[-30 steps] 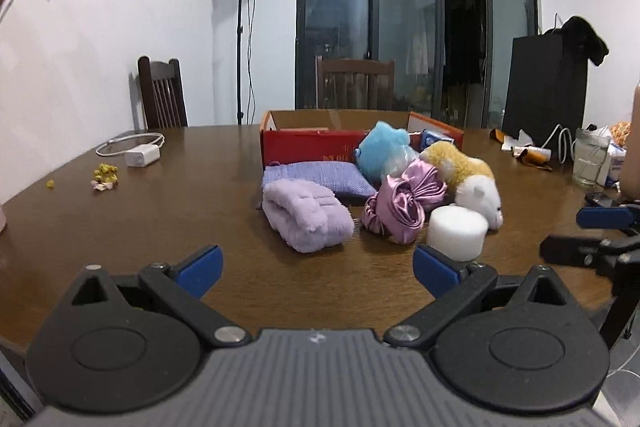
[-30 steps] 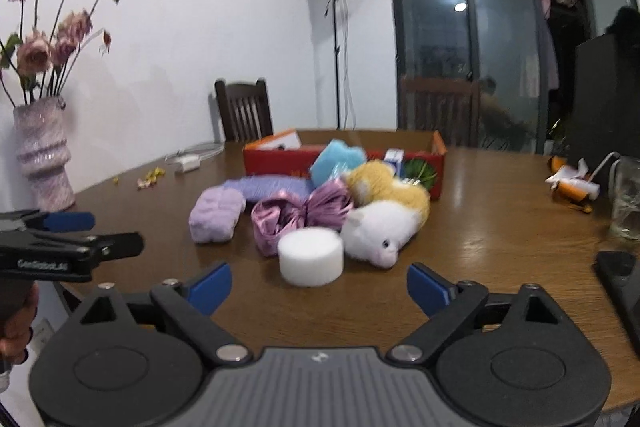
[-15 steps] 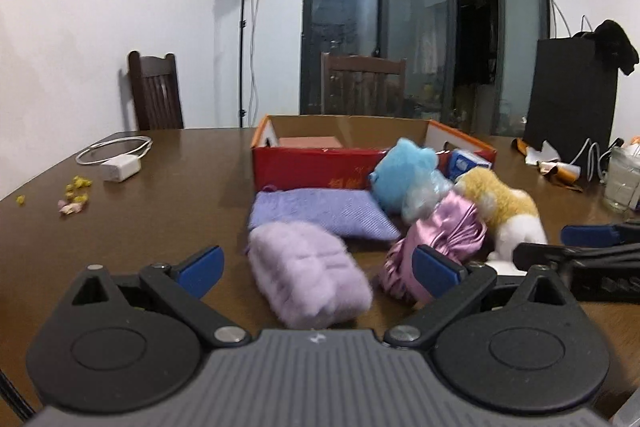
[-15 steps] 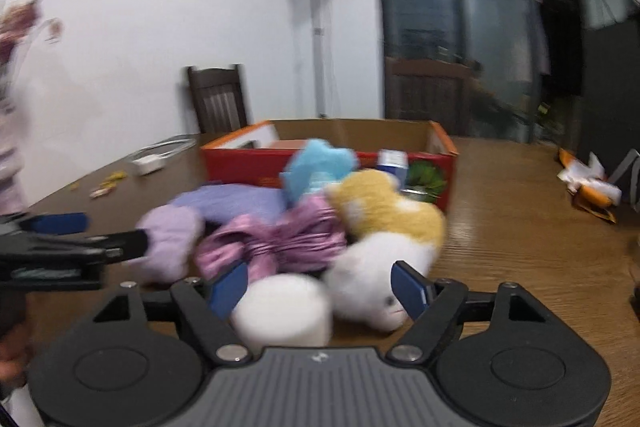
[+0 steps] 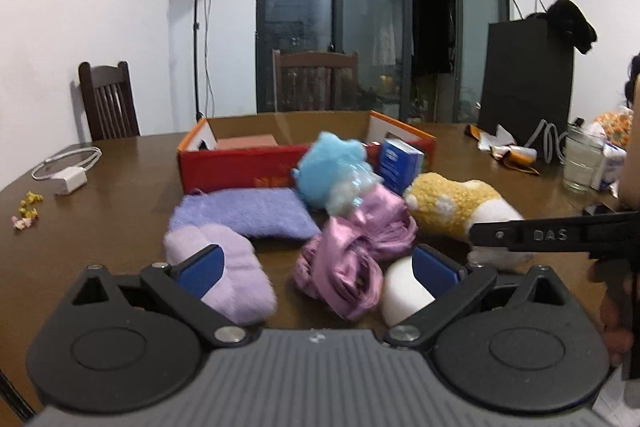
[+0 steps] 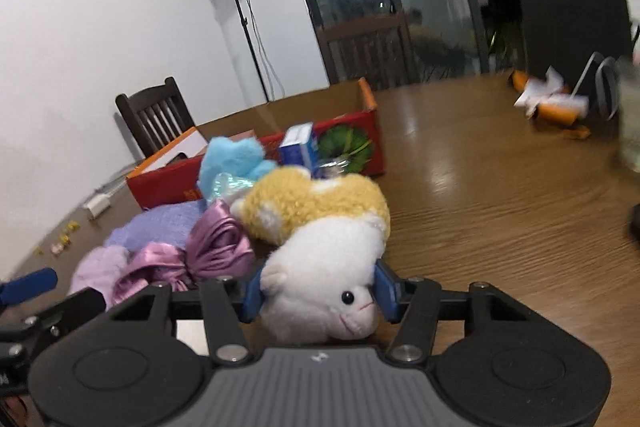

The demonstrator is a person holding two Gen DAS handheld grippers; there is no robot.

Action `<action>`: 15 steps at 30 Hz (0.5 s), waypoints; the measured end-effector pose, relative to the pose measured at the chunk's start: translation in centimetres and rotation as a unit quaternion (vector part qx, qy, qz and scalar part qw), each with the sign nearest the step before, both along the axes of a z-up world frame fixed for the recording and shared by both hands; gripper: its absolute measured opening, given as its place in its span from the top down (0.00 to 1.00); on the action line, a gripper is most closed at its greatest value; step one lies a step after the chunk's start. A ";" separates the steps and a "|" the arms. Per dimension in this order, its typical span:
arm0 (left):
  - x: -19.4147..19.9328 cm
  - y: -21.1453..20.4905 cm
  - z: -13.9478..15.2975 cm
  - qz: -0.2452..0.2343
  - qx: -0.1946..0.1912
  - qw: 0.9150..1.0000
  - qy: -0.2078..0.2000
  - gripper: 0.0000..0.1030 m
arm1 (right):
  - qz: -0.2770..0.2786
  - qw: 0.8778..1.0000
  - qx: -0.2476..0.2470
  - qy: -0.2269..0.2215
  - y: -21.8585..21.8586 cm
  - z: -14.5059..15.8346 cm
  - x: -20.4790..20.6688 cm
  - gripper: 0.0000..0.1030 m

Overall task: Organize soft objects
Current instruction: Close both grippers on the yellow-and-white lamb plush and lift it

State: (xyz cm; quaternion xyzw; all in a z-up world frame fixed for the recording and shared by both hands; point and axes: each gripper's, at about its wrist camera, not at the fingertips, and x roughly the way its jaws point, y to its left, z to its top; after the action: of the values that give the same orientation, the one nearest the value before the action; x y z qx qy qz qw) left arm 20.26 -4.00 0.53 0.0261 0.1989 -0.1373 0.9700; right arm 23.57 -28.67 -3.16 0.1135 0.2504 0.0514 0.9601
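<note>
The plush toy (image 6: 320,259), white-faced with a yellow fleecy back, lies on the wooden table (image 6: 500,195) in front of the red cardboard box (image 6: 256,163). The right gripper (image 6: 318,293), jaws just closing, has its blue pads against both sides of the toy's head. The left gripper (image 5: 318,265) stands wide open, holding nothing, over the lilac plush roll (image 5: 240,279) and pink satin scrunchie (image 5: 352,259).

plush toys 2 (image 5: 452,205) (image 5: 332,173); purple cloths 2 (image 5: 244,213) (image 5: 236,275); satin bow 1 (image 5: 356,263); white foam puck 1 (image 5: 404,293); red box 1 (image 5: 240,175); chairs 2 (image 5: 108,99) (image 5: 316,79)

The right gripper (image 6: 318,293) is closing around the plush toy's (image 6: 320,259) white head, having moved in from near.
</note>
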 end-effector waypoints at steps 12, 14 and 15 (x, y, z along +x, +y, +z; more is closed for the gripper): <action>-0.5 -5.5 -0.8 -0.048 0.032 0.998 0.028 0.13 | 0.022 0.999 -0.038 -0.009 -2.8 0.1 -4.4 0.41; -0.5 -6.1 -0.6 -0.050 0.041 0.998 0.021 0.18 | 0.025 0.999 -0.037 -0.011 -3.2 0.2 -4.2 0.37; -0.3 -6.3 -0.3 -0.059 0.038 0.997 0.018 0.19 | 0.030 0.999 -0.037 -0.010 -3.3 0.2 -4.2 0.37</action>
State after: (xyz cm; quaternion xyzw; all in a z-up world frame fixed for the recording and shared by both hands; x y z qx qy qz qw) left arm 19.92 -10.30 0.20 0.0720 0.2194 -0.1875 0.9547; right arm 19.37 -31.93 -2.97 0.0699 0.2461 0.0716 0.9641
